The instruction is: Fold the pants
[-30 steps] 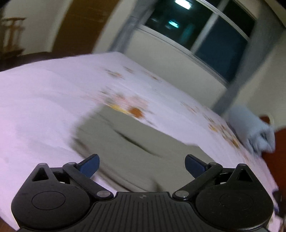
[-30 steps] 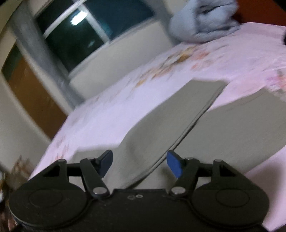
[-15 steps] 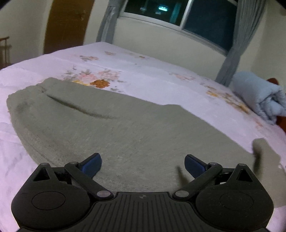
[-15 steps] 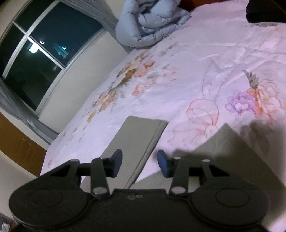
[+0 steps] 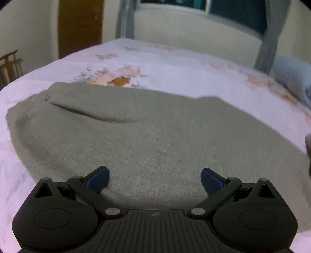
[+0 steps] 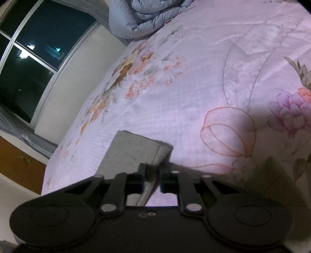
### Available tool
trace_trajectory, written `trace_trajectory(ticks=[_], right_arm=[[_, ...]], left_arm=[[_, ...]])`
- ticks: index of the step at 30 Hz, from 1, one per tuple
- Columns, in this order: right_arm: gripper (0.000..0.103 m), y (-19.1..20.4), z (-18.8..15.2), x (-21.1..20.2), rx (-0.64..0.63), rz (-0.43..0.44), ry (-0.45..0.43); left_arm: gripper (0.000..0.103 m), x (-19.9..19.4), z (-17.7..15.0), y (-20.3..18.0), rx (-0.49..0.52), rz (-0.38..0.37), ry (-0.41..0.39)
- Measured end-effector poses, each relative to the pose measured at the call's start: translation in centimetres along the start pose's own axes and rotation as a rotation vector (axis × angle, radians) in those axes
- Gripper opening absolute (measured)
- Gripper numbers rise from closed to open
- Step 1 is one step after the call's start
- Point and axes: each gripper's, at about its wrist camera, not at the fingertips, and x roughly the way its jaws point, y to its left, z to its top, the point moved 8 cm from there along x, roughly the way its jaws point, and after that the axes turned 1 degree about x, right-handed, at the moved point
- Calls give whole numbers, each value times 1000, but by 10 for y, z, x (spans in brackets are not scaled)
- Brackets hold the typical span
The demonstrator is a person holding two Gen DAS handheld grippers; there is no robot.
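The pants, grey-green and of a soft napped cloth, lie spread flat on the bed, which is covered by a pale pink sheet printed with flowers. In the left wrist view the garment fills the middle of the frame, with a curved pocket seam toward its left end and the cloth running off toward the right. The left gripper hangs low over the near edge of the pants, its blue-padded jaws standing wide apart with nothing between them; whether the pads touch the cloth cannot be told. In the right wrist view a narrow leg end of the pants lies on the sheet with a hemmed edge along its right side. The right gripper has just been closing, and its jaws are now drawn together and clamped on that hemmed edge of the pants, a thin fold of cloth showing between the fingers. A further corner of grey-green cloth shows at the lower right of that view, blurred. A rolled light-blue quilt rests at the far end of the bed beside a dark window with grey curtains. A wooden door and part of a wooden chair stand beyond the bed on the left.
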Motion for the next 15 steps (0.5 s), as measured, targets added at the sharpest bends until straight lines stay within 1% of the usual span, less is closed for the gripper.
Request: trace_trajectory(ticks=[2, 6, 8, 10, 12, 15], right_arm=[[1, 12, 4, -16, -41, 17, -27], [1, 47, 8, -83, -120, 70, -116], [1, 56, 6, -121, -160, 64, -156], [1, 54, 4, -151, -174, 50, -176], [1, 43, 2, -178, -162, 22, -200], [1, 17, -10, -196, -134, -30, -201]], left_arm=[[102, 2, 2, 0, 26, -25, 37], [102, 0, 4, 4, 53, -99, 78], [102, -3, 3, 6, 71, -137, 85], [102, -4, 3, 7, 93, -176, 100], [102, -6, 4, 10, 106, -223, 116], [102, -6, 5, 15, 122, -283, 131]])
